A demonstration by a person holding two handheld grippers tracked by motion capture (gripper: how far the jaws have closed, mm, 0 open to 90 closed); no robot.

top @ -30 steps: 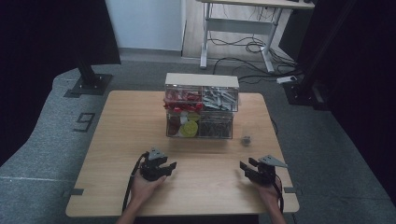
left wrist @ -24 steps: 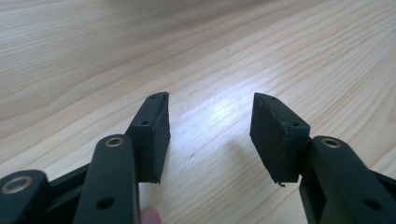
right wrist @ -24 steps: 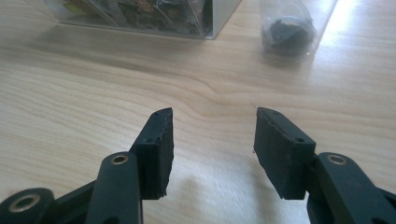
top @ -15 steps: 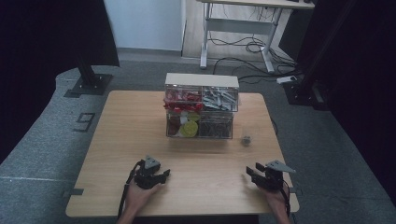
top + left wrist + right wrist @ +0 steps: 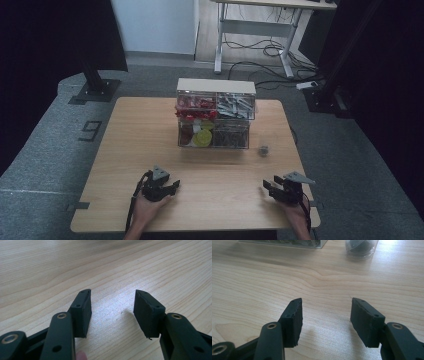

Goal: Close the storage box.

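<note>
**Both tongs rest apart at the near edge, small jar waiting to the right**

The left tongs (image 5: 172, 187) and the right tongs (image 5: 270, 185) sit low at the near edge of the tabletop (image 5: 125, 145), each with its jaws apart and nothing between them. The right jaws have just been opening further, over bare wood.

The likely target, a small clear jar (image 5: 263, 149) with something dark inside, stands on the tabletop just right of the clear drawer organiser (image 5: 215, 114), apart from it, and well ahead of the right tongs. In the right gripper view the jar (image 5: 361, 247) sits at the far top, slightly right of the jaws' line.

This looks like the step before any reach. The next move calls for the right tongs to travel far and a little left, arriving level with the jar.

Open wood lies between the tongs and the jar. The organiser's near right corner is close to the jar, and the tabletop's right edge is near too.
</note>
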